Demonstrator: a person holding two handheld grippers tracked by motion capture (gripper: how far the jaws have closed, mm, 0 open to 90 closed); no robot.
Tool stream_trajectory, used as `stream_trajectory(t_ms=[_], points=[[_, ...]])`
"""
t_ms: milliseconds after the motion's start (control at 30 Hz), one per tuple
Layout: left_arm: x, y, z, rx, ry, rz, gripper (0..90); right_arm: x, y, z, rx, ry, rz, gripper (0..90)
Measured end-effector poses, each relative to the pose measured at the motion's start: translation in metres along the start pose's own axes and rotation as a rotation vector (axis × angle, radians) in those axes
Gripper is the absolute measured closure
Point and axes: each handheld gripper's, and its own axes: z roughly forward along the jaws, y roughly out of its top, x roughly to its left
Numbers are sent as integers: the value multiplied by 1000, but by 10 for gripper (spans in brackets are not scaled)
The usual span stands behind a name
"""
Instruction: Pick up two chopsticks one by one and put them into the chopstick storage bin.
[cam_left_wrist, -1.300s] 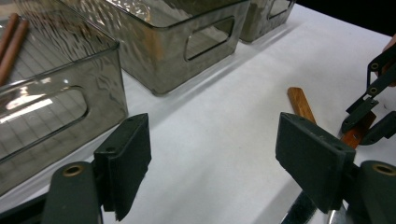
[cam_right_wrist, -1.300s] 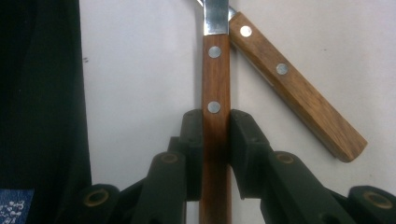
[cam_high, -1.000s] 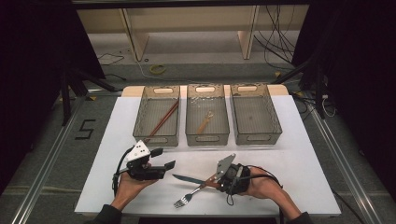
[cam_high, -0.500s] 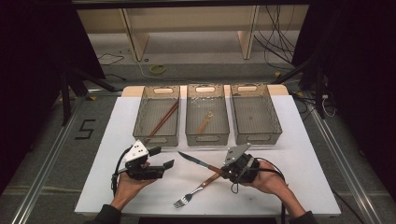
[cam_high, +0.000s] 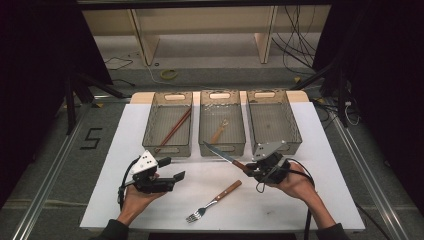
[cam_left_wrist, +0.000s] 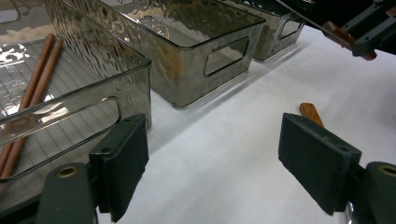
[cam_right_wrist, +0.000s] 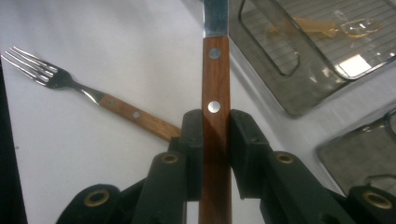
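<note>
My right gripper (cam_high: 248, 170) is shut on the wooden handle of a knife (cam_high: 218, 152), held above the table. Its blade points up-left toward the front wall of the middle bin (cam_high: 222, 149). In the right gripper view the knife handle (cam_right_wrist: 215, 70) is pinched between both pads of the gripper (cam_right_wrist: 215, 135). A wooden-handled fork (cam_high: 212, 202) lies on the white table between the hands, and the fork (cam_right_wrist: 93, 95) appears left of the knife. My left gripper (cam_high: 171, 168) is open with nothing between its jaws; in its own view the left gripper (cam_left_wrist: 215, 163) faces the bins.
Three smoky clear bins stand in a row at the back: the left bin (cam_high: 150, 125) holds chopsticks (cam_high: 172, 130), the middle one a small spoon (cam_high: 219, 131), and the right bin (cam_high: 296, 131) looks bare. The table's front edge (cam_high: 220, 229) runs just below the hands.
My right gripper has lifted the knife off the table and carried it right and toward the bins. The left gripper and the fork have stayed put.
</note>
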Motion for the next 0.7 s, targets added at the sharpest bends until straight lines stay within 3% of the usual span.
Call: stream_trajectory(t_ms=[700], points=[[0, 2, 0, -8, 6, -5, 235, -8, -2, -2, -17, -22, 27, 767]])
